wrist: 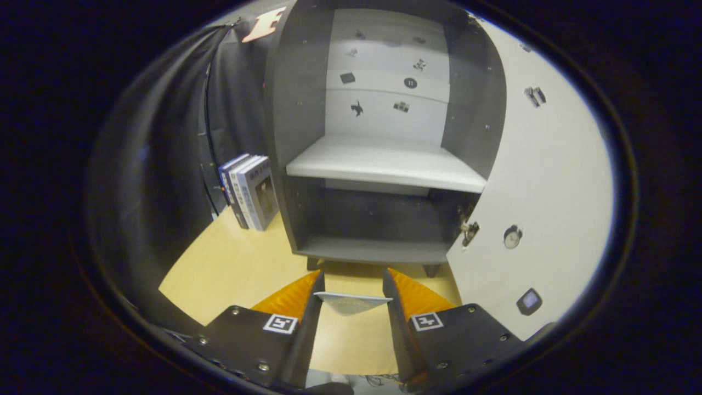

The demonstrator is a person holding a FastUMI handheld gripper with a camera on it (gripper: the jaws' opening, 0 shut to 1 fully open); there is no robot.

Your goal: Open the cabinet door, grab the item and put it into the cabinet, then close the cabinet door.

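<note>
The grey cabinet point(296, 126) stands open just beyond my fingers, on a yellow tabletop point(236, 269). Its white shelf point(384, 162) and the dark lower compartment point(378, 219) hold nothing. The white door point(543, 181) is swung wide to the right, with a hinge point(469, 230) at its inner edge. My gripper point(354, 285) is shut on a thin, flat grey-white item point(351, 302), a book or card seen edge-on, which spans the gap between both fingers. The item hangs above the table in front of the lower compartment.
Three books point(249, 192) stand upright against the cabinet's left side. Black cloth walls close in the left. Small stickers dot the cabinet's white back panel point(384, 88) and the door. Bare yellow table lies left of my fingers.
</note>
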